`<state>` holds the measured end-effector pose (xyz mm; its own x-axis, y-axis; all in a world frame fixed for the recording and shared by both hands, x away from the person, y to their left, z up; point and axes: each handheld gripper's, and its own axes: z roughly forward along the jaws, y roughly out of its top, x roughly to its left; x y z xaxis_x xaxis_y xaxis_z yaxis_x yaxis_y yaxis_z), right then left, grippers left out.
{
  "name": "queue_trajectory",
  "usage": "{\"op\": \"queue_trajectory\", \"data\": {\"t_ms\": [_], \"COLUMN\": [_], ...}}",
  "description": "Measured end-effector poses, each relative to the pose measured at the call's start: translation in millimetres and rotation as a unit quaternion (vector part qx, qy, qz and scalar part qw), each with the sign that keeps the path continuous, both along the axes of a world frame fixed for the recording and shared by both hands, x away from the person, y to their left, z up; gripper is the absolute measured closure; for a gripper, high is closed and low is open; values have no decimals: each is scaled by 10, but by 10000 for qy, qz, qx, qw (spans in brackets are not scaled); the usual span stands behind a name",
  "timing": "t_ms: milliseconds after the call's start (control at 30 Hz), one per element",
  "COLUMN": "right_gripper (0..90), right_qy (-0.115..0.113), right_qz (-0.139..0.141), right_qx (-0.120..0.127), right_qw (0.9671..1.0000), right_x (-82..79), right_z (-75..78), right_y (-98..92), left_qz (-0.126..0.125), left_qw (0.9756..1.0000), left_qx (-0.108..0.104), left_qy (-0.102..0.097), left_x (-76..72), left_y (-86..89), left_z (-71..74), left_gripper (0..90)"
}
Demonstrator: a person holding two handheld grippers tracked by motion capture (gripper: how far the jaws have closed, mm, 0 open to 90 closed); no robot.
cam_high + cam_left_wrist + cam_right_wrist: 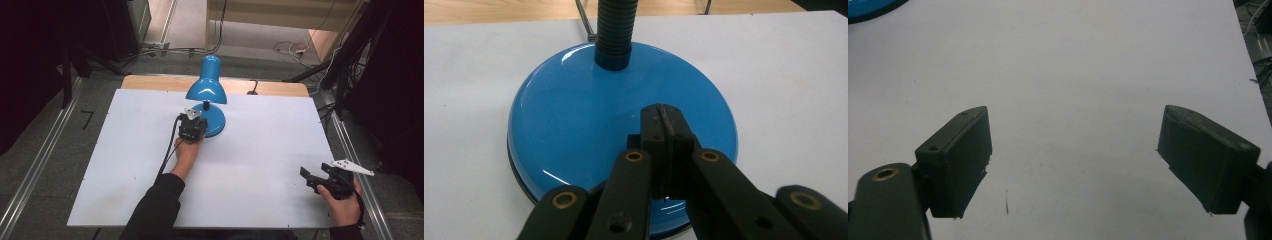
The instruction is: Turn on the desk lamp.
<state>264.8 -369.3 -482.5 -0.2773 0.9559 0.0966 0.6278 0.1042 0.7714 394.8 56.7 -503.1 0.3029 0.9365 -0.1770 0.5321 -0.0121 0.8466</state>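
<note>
- At the near right edge of the table (125, 165), the right gripper (314, 181) sat idle with its jaws spread wide, nothing between them, just bare white top ahead.
- Mid-table, the left gripper (664, 127) had its jaws pressed together, tips over the lamp's base (574, 130). Not clamping anything as far as I could tell, more like poking it.
- The lamp (206, 90) stood toward the far middle. That base looked glossy and slick, probably weighted, so pinching the dome would likely slip. I'd go for the ribbed neck (614, 30), which seems bendy though.
- Loads of open room left and right; the far edge and a cable (252, 90) sat just behind it.
</note>
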Motion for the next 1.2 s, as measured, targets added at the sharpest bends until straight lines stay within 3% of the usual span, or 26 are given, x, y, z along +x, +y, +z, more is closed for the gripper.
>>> {"op": "queue_trajectory", "data": {"t_ms": [1200], "right_gripper": [125], "right_qy": [53], "right_qz": [1], "right_qx": [-11], "right_qw": [10000], "right_x": [5], "right_z": [-11], "right_y": [9], "left_qz": [71], "left_qw": [10000], "left_qx": [-43], "left_qy": [-2], "left_x": [-5], "left_y": [-4], "left_z": [-11], "left_gripper": [900]}}
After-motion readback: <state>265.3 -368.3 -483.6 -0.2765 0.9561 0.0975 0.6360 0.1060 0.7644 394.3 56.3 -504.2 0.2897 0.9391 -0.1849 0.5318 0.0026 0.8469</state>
